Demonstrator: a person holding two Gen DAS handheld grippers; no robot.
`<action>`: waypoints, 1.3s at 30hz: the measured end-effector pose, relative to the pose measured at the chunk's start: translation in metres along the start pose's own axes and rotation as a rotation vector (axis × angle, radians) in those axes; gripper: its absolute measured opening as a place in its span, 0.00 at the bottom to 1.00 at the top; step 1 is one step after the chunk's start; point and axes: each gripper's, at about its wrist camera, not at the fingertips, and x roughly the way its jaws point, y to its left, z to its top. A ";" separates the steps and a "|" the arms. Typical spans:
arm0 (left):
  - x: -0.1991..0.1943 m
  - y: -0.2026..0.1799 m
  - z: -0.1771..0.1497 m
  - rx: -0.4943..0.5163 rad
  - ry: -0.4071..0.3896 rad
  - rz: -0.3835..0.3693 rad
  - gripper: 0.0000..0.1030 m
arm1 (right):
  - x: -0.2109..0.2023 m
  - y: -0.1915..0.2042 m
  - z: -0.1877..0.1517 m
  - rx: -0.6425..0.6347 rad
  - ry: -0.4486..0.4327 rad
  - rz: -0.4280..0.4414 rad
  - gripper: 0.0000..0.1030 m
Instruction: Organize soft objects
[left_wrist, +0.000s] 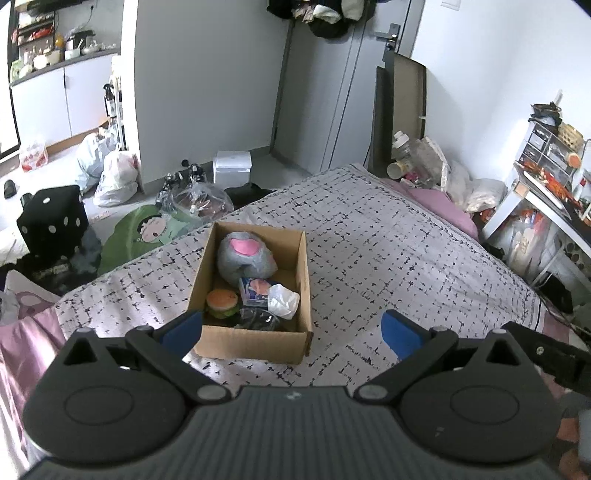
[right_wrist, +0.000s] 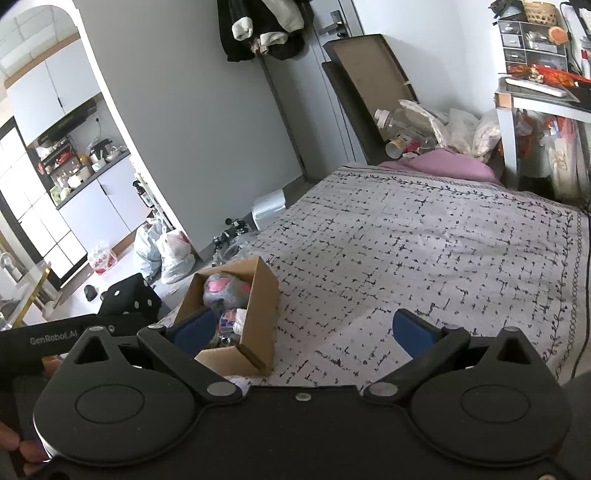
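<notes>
Left gripper (left_wrist: 291, 330): black linkage arms, blue finger pads (left_wrist: 397, 332), silver pivot screws, ribbed grey body. Right gripper (right_wrist: 301, 332): same black build, blue pads; neighbouring unit lettered "GenRobot.AI".

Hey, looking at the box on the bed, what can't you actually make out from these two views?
- Left wrist view: the dark item at the near end of the cardboard box is shadowed; its identity is unclear.
- Left wrist view: the printed packet is too small to read.
- Right wrist view: the right tongs have a blue pad covering part of the box; its near contents are hidden.
</notes>
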 end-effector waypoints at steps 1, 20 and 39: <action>-0.003 0.000 -0.001 0.002 -0.003 -0.002 1.00 | -0.004 0.000 -0.001 -0.001 -0.002 -0.001 1.00; -0.063 -0.008 -0.016 0.096 -0.026 0.004 1.00 | -0.059 0.029 -0.001 -0.102 0.014 -0.009 1.00; -0.093 -0.015 -0.017 0.131 -0.066 -0.019 1.00 | -0.083 0.028 -0.002 -0.123 0.007 -0.061 1.00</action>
